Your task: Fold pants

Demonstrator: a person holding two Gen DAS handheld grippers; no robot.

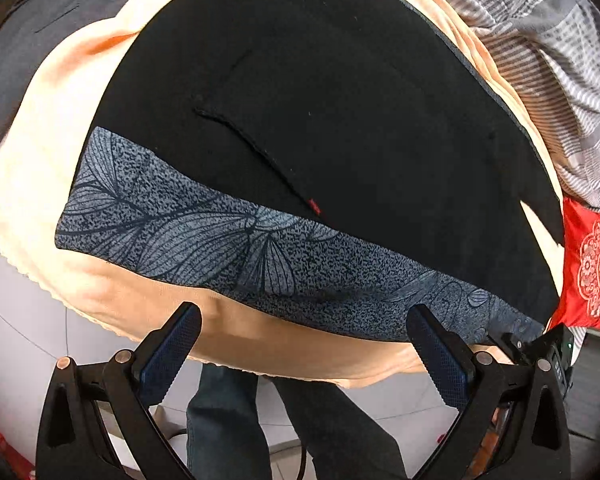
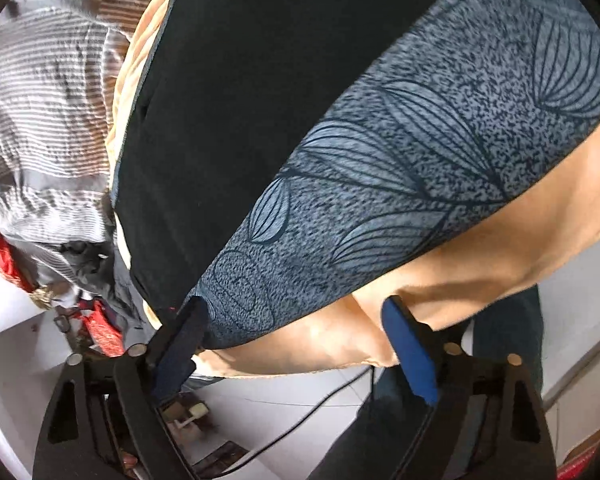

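Flatly spread black pants (image 1: 320,92), grey leaf-print waistband (image 1: 204,236), peach blanket (image 1: 52,184) beneath

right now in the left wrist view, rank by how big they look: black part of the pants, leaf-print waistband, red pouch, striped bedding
1. black part of the pants
2. leaf-print waistband
3. striped bedding, cut off by the frame edge, so unsure against the waistband
4. red pouch, clearly smallest
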